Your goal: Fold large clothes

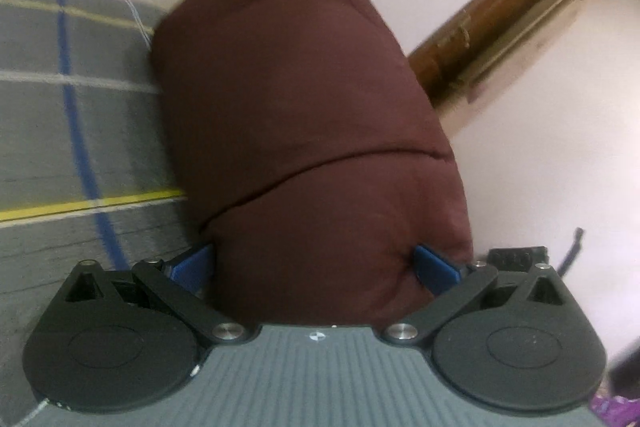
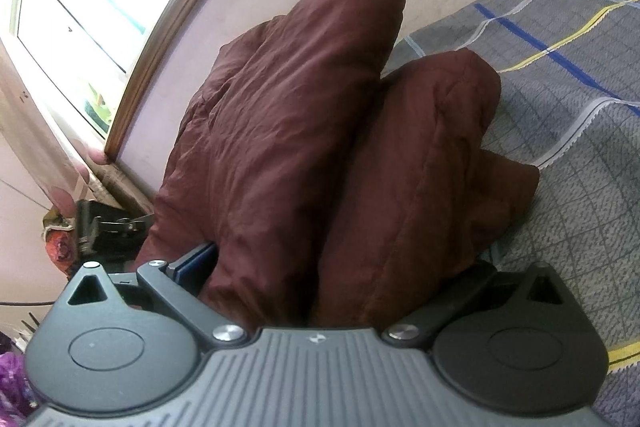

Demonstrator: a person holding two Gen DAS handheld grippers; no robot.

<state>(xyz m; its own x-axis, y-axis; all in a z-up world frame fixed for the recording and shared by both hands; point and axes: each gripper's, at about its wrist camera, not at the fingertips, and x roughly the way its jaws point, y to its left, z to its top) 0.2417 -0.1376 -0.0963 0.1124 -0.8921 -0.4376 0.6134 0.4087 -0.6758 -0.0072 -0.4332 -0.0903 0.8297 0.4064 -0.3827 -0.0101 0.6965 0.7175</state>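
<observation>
Left gripper [image 1: 314,263] had its blue-padded jaws clamped on either side of a thick, puffy maroon quilted garment [image 1: 304,131], the folded bulk bulging between the pads and standing up off the grey checked bedspread with blue, yellow and white stripes [image 1: 76,131], beside a pale pink wall [image 1: 520,155]. Right gripper [image 2: 320,267] likewise pinched the same maroon garment [image 2: 288,131]; only its left blue pad showed, the other buried under cloth. From that view the garment rose in two stacked folds above the bedspread [image 2: 572,163], near a bright wood-framed window [image 2: 80,15].
</observation>
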